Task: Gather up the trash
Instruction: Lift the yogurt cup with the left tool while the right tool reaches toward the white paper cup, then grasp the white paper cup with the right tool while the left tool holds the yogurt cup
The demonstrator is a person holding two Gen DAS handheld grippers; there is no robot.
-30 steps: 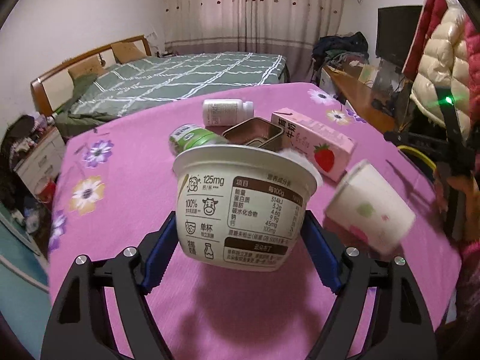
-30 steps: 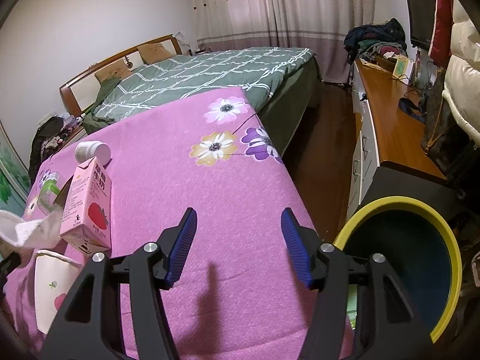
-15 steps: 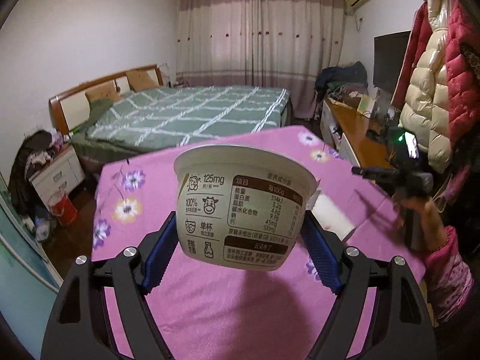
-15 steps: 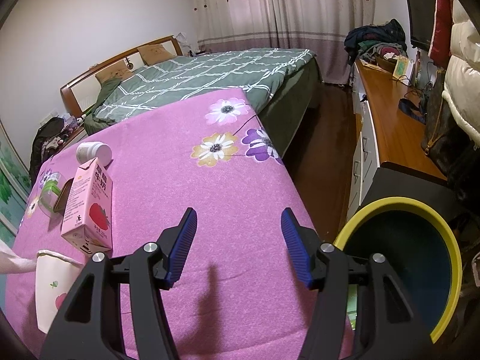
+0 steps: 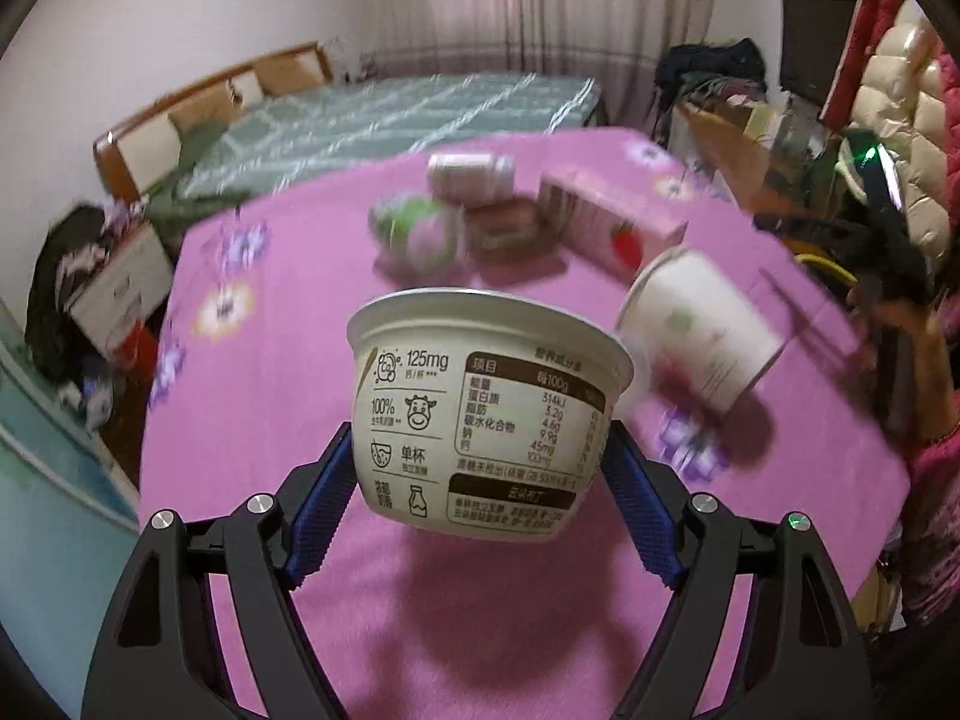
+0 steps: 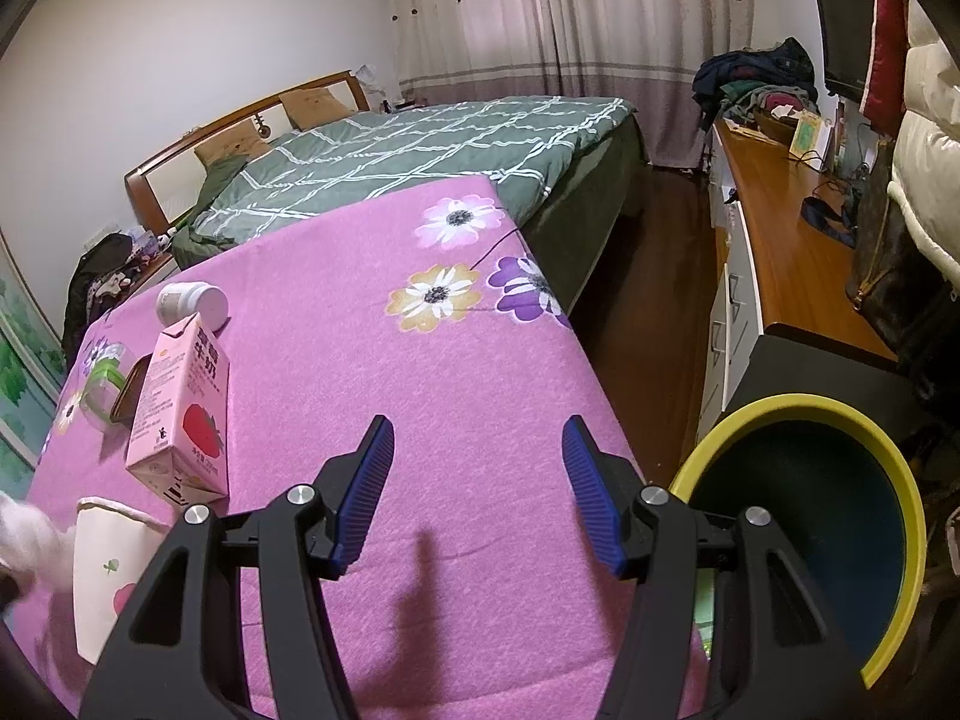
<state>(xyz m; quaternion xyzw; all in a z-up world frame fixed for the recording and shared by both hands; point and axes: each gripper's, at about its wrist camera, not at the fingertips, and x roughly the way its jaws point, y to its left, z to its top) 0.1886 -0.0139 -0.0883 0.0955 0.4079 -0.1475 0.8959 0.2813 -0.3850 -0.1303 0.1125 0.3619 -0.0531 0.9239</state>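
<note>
A white yogurt cup (image 5: 480,360) with a printed nutrition label hangs above the pink flowered tablecloth (image 5: 288,372), and my left gripper (image 5: 480,444) is shut on its sides with the blue pads. Behind it on the table are a paper cup (image 5: 702,330) on its side, a pink strawberry milk carton (image 5: 612,222), a white bottle (image 5: 471,171), a green-lidded jar (image 5: 417,231) and a brown tin (image 5: 507,228). My right gripper (image 6: 477,492) stands open over the tablecloth (image 6: 456,372) with nothing between its fingers. A yellow-rimmed bin (image 6: 840,420) sits beside the table at lower right.
The milk carton (image 6: 186,408), white bottle (image 6: 192,303) and paper cup (image 6: 114,564) lie left of my right gripper. A green bed (image 6: 420,144) stands behind the table, a wooden desk (image 6: 792,252) on the right. A person's hand and sleeve (image 5: 936,396) are at the right edge.
The left gripper, still holding the yogurt cup, swung up toward the room and has tipped back down over the table; that view is now blurred. The right gripper has not moved.
</note>
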